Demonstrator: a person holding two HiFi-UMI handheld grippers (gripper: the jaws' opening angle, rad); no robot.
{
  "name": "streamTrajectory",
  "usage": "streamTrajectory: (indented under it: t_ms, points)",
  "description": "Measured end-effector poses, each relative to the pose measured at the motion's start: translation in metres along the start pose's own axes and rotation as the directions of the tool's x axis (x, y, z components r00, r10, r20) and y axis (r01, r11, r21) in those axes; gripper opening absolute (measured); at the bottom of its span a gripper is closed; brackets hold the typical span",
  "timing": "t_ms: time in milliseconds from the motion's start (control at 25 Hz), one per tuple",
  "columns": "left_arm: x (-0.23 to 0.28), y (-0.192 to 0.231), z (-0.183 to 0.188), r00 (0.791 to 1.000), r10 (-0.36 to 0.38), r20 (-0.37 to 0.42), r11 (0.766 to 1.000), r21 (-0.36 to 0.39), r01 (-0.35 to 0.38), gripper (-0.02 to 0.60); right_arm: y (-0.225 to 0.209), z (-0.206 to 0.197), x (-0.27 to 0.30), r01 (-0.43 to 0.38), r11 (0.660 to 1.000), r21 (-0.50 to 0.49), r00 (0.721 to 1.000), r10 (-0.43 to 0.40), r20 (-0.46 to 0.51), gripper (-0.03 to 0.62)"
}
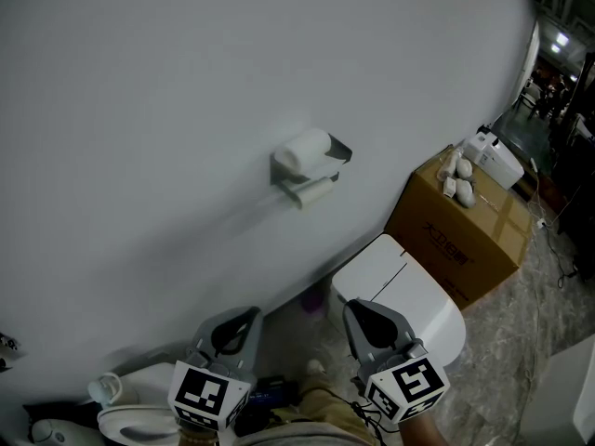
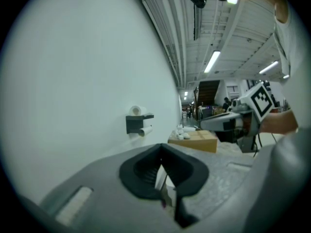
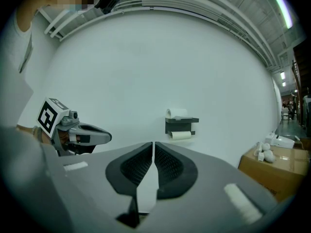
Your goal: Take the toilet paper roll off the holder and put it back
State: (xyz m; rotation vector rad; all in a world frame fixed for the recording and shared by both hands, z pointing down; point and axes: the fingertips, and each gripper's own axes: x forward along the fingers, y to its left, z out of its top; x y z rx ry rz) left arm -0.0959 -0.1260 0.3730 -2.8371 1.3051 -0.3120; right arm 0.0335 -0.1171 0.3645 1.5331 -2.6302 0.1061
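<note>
A dark metal holder (image 1: 310, 166) is fixed to the white wall. One toilet paper roll (image 1: 306, 149) lies on its top shelf and a second roll (image 1: 312, 190) hangs on the bar beneath. Both gripper views show the same holder (image 2: 138, 123) (image 3: 181, 124) far ahead, with the upper roll (image 2: 136, 110) (image 3: 176, 113) and the lower roll (image 2: 145, 129) (image 3: 182, 135). My left gripper (image 1: 249, 316) (image 2: 161, 148) is shut and empty, low and well short of the wall. My right gripper (image 1: 357, 308) (image 3: 153, 143) is beside it, also shut with nothing between its jaws.
A white toilet (image 1: 402, 291) stands below and right of the holder. A cardboard box (image 1: 462, 232) with small white items on top sits against the wall further right, with a white device (image 1: 495, 158) behind it. White vessels (image 1: 130, 405) lie at the lower left.
</note>
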Motion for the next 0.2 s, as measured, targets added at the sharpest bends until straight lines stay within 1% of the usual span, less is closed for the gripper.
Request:
streamTrajectory:
  t_ms: [200]
  points:
    - [-0.0025, -0.001, -0.0019, 1.0, -0.004, -0.006, 1.0, -0.001, 0.004, -0.006, 0.0022, -0.0002, -0.0011, 0.002, 1.0, 0.0, 1.0, -0.002, -0.002, 0.018]
